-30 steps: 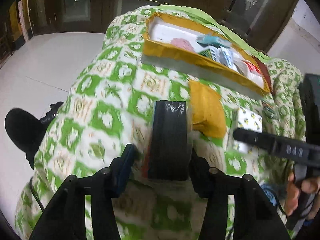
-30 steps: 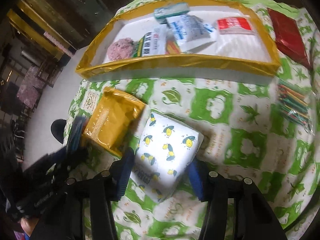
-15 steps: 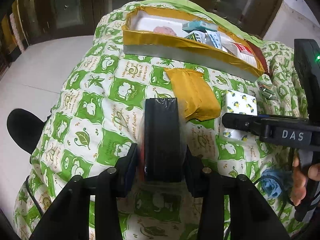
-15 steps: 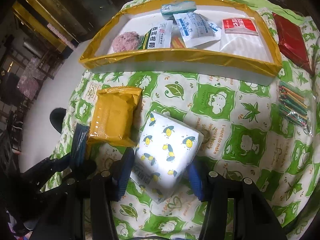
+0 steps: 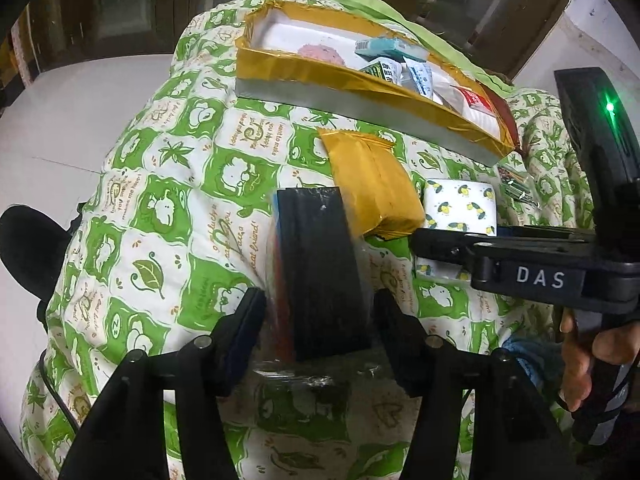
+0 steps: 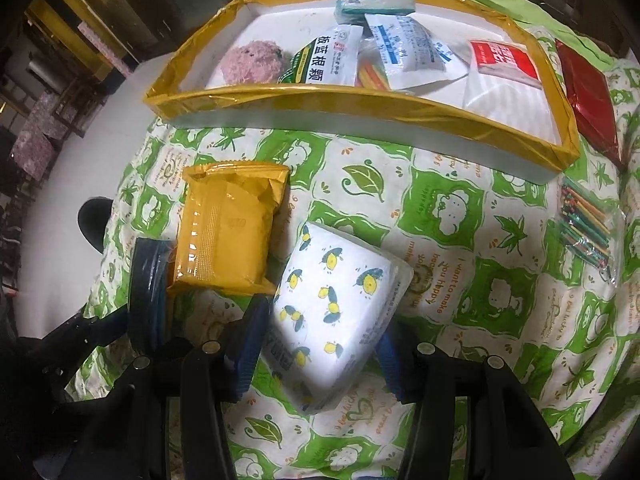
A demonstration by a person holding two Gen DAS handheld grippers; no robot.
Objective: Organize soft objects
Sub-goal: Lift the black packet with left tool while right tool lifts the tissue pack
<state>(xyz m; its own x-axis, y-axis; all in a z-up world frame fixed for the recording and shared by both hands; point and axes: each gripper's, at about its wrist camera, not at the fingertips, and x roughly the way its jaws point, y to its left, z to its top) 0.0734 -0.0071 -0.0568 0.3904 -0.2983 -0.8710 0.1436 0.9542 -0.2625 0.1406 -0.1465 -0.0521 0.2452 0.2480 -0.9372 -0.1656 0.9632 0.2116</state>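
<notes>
Herbal sachet point(image 6: 326, 66) printed 板蓝根颗, "DAS" on right gripper point(image 5: 540, 278)

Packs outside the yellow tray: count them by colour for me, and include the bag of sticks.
Yellow pack: 1
White bee-print pack: 1
Red pack: 1
Black pack: 1
Bag of coloured sticks: 1
Total: 5

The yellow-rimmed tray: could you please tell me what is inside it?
Inside the tray: a pink fluffy ball, a teal pack, several white sachets and a red-labelled white pack. They overlap, so anything beneath stays hidden.
</notes>
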